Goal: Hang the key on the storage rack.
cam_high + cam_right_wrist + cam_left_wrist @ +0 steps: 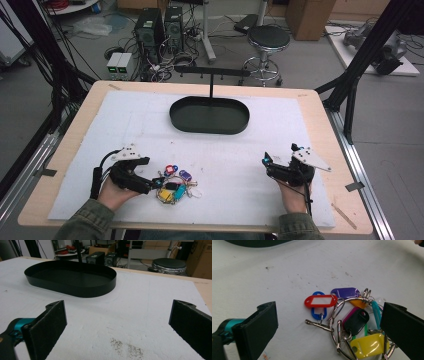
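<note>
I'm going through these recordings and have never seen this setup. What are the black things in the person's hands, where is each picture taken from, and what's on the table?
A person holds a two-jaw tool in each hand: the left gripper and the right gripper. The high view looks down from above; the other two pictures come from cameras riding on each gripper, looking along its black jaws. On the white mat lie a bunch of coloured key tags on metal rings, before the left gripper, and a black oval tray with a hook stand. Both grippers are open, holding nothing.
</note>
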`<state>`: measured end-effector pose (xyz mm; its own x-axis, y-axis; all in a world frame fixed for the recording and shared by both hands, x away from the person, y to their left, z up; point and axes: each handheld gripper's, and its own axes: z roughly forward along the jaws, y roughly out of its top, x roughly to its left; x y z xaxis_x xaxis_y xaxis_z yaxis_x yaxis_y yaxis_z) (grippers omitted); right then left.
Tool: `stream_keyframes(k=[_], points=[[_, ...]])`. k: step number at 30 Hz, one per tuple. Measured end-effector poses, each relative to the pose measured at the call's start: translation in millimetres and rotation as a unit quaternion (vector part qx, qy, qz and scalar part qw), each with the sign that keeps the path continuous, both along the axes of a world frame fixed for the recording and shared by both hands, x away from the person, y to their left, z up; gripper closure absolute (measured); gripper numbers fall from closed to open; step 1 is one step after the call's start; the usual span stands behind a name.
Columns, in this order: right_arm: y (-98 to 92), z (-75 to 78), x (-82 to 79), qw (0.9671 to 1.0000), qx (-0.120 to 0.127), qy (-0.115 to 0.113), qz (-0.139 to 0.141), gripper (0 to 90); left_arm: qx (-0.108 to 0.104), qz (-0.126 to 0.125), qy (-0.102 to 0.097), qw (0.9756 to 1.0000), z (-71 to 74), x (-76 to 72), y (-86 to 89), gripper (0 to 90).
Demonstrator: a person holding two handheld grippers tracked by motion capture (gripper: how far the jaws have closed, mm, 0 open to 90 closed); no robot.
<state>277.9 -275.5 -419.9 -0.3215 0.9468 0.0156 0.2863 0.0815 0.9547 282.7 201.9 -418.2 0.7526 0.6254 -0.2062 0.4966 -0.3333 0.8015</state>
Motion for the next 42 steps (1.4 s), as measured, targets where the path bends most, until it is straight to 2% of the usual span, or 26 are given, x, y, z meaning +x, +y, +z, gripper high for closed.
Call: stream_keyframes(k=[8,11,14,26,36,42], points=[[0.0,0.1,-0.3,1.0,0.001,0.002,0.002,0.4,0.009,-0.012,0.004,0.9999,-0.9,-0.2,-7.5,2.0],[0.0,0.1,-0.3,1.0,0.0,0.002,0.002,0.4,0.008,-0.023,0.007,0.9997,-1.7,-0.4,-13.7,1.9],[-0.6,0.4,-0.2,1.0,-0.003,-0.004,0.002,0.4,0.017,-0.036,0.009,0.9992,-1.8,-0.8,-19.1,2.0],[-1.2,1.0,-1.2,1.0,-0.003,-0.004,-0.001,0.4,0.024,-0.06,0.015,0.9978,-3.7,-1.3,-37.1,2.0],[-1.7,1.1,-1.4,1.0,0.0,-0.002,-0.001,0.4,0.028,-0.088,0.029,0.9953,-5.2,-2.7,-46.8,2.0],[-1.8,1.3,-1.8,1.0,0.002,-0.002,0.001,0.4,0.029,-0.102,0.034,0.9938,-5.6,-3.7,-48.2,8.1]])
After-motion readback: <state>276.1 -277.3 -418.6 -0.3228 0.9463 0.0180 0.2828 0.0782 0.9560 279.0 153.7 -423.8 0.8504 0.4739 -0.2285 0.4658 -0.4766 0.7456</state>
